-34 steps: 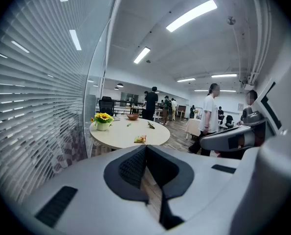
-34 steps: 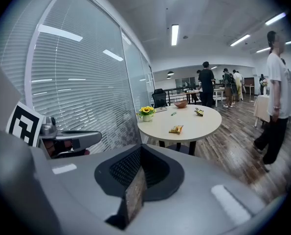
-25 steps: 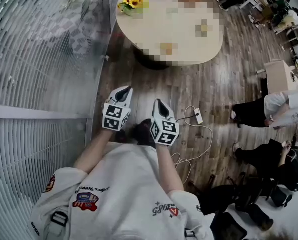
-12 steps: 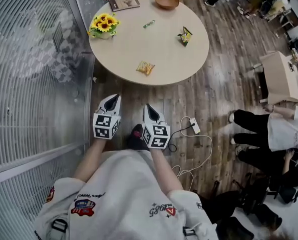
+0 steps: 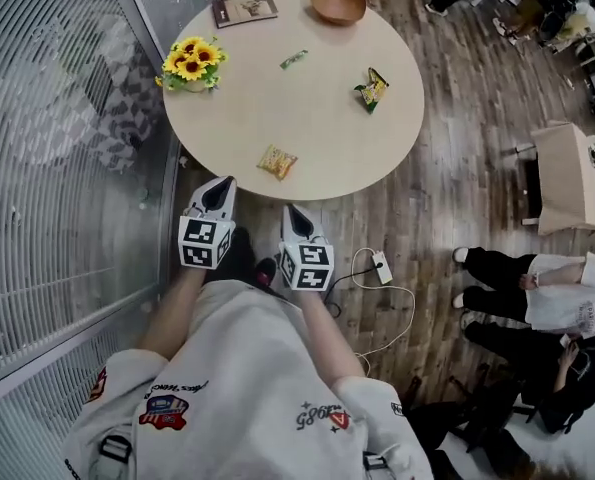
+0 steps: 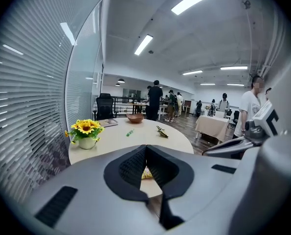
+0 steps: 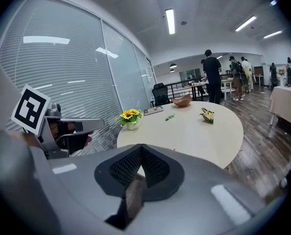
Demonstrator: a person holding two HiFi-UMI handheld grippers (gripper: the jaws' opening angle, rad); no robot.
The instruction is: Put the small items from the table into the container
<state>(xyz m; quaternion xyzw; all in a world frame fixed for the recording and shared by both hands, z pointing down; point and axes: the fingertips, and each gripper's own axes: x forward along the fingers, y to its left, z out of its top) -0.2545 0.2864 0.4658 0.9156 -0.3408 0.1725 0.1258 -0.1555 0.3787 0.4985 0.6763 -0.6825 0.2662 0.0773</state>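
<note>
Both grippers stand nearer the round table (image 5: 317, 138) than a second ago, now at its near edge: left gripper (image 5: 220, 183) and right gripper (image 5: 290, 210) side by side, each with fingers pressed together on nothing. Yellow snack packet (image 5: 277, 161) lies on the table just ahead of the tips, between the two, touching neither. Green packet (image 5: 373, 90) and small green wrapper (image 5: 294, 59) lie farther across; wooden bowl (image 5: 338, 5) sits at the far edge, well apart from both.

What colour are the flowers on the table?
Yellow flowers, with green leaves; they show best in the left gripper view.
</note>
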